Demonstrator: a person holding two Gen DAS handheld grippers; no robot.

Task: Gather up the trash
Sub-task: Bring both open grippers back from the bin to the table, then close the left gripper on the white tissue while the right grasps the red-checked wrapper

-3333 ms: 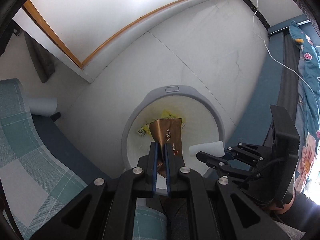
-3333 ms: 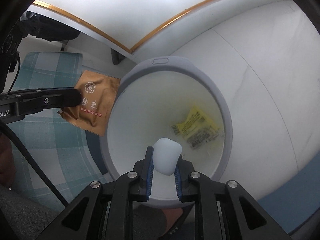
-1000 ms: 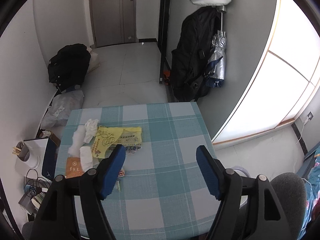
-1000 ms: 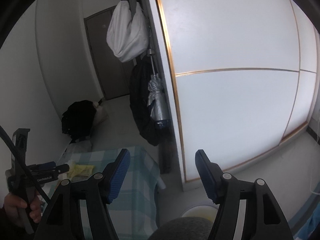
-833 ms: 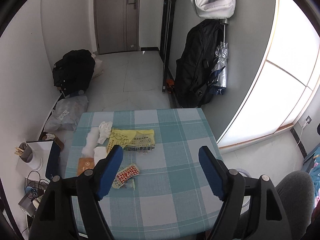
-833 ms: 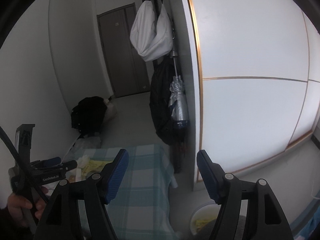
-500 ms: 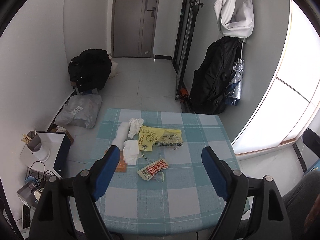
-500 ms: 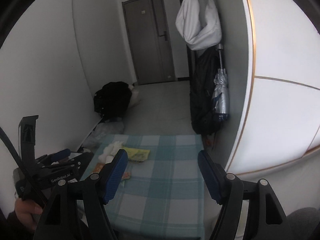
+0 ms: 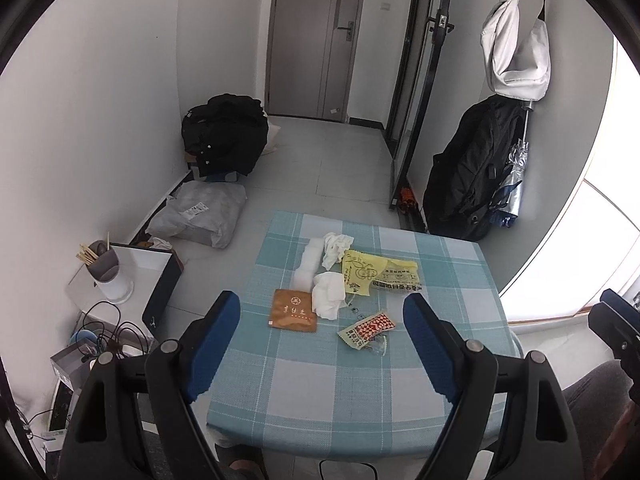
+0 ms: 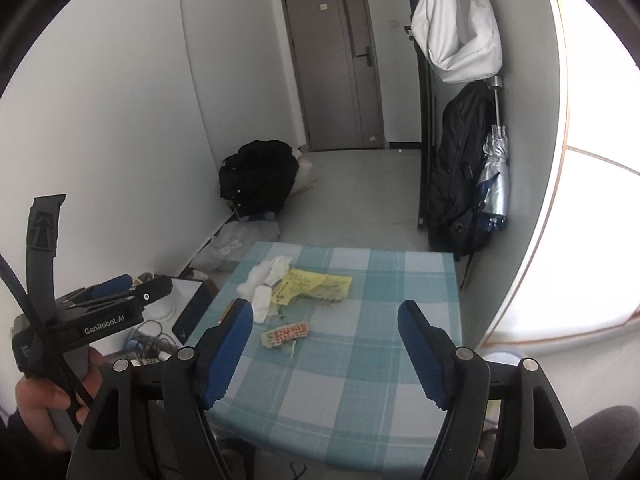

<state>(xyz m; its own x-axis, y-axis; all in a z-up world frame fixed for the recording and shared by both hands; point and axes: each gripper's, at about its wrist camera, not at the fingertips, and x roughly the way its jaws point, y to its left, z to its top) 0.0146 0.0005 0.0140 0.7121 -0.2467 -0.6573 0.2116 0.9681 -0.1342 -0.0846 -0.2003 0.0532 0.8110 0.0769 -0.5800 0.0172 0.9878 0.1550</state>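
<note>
Checked table (image 9: 360, 392) ahead and below both grippers; all trash on its far-left part.
Yellow plastic bag (image 9: 378, 274), long axis across table, printed text unreadable.
Crumpled tissues (image 9: 329, 298) just left of the bag.
Brown sachet (image 9: 293, 311), gold characters, illegible, nearest left gripper (image 9: 322, 342).
Red-white wrapper (image 9: 366, 329) nearer centre.
Left gripper: jaws wide, empty, closer side.
Right gripper (image 10: 325, 346): just been opening, empty.
Left gripper body reads "GenRobot.AI".

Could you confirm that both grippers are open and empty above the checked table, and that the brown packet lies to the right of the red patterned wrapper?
Not quite: the brown packet lies left of the red patterned wrapper, as the left wrist view shows. The rest holds.
</note>
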